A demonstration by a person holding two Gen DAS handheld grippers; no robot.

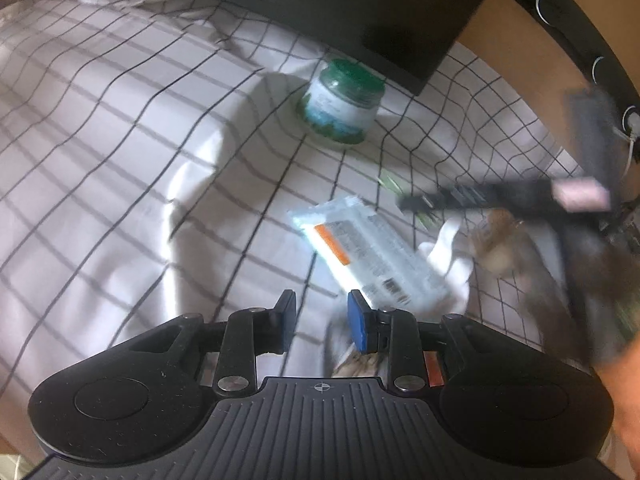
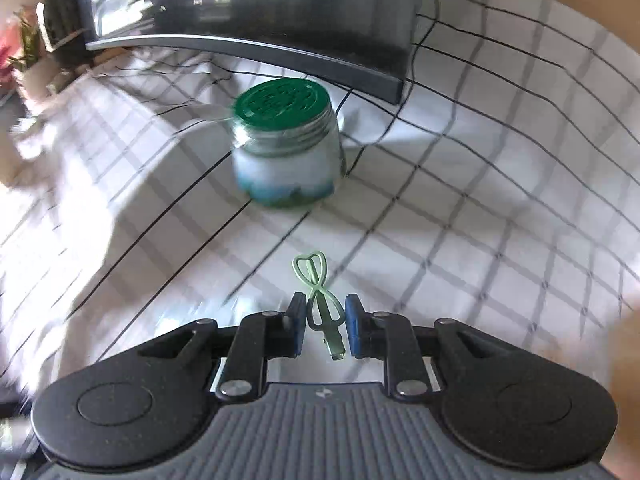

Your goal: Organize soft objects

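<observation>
A pale blue soft packet [image 1: 368,258] with an orange stripe lies on the checked cloth [image 1: 120,160], just ahead and right of my left gripper [image 1: 322,314], which is open and empty. A white soft item [image 1: 448,264] and a blurred brown fuzzy thing [image 1: 496,240] lie beside the packet. My right gripper [image 2: 323,312] is open, its blue pads either side of a thin green looped clip [image 2: 318,292] lying on the cloth [image 2: 480,240]; the pads do not touch it. The right gripper also shows blurred in the left wrist view [image 1: 412,200].
A jar with a green lid [image 1: 340,100] stands on the cloth, also seen in the right wrist view [image 2: 286,144]. Behind it is a dark monitor [image 2: 248,12] on its base. A wooden surface [image 1: 520,40] borders the cloth at right.
</observation>
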